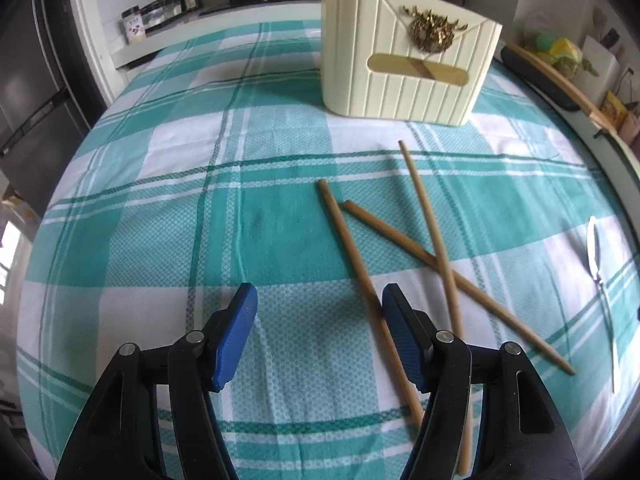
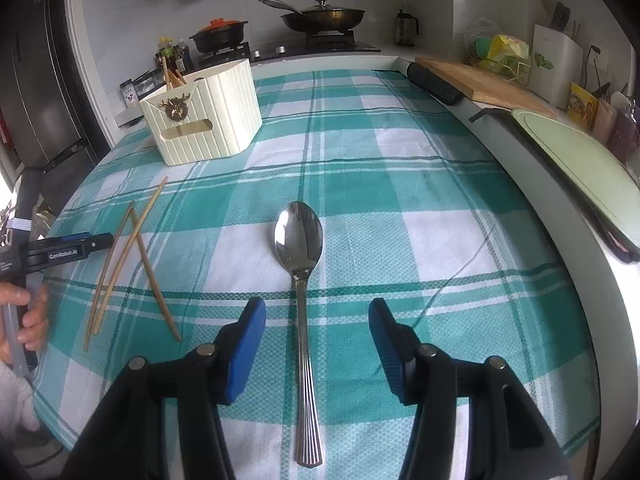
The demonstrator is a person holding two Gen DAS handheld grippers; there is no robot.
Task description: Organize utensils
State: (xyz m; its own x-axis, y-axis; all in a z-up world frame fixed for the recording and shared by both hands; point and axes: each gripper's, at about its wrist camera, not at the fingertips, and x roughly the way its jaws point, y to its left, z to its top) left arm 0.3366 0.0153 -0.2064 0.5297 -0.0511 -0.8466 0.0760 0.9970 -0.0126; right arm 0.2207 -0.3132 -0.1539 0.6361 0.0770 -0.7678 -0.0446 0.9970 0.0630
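Right wrist view: the right gripper (image 2: 317, 344) is held with its blue fingers spread apart above the checked tablecloth (image 2: 400, 184), and nothing is gripped. A metal spoon (image 2: 301, 264) is laid flat on the cloth between those fingers, bowl pointing away toward the cream utensil box (image 2: 208, 120). Several chopsticks are seen standing inside the box. Three loose chopsticks (image 2: 132, 256) are scattered on the cloth near the box's front, two of them crossed. In the left wrist view, the left gripper (image 1: 319, 332) is also held apart and empty, with one chopstick (image 1: 360, 272) running under its right finger.
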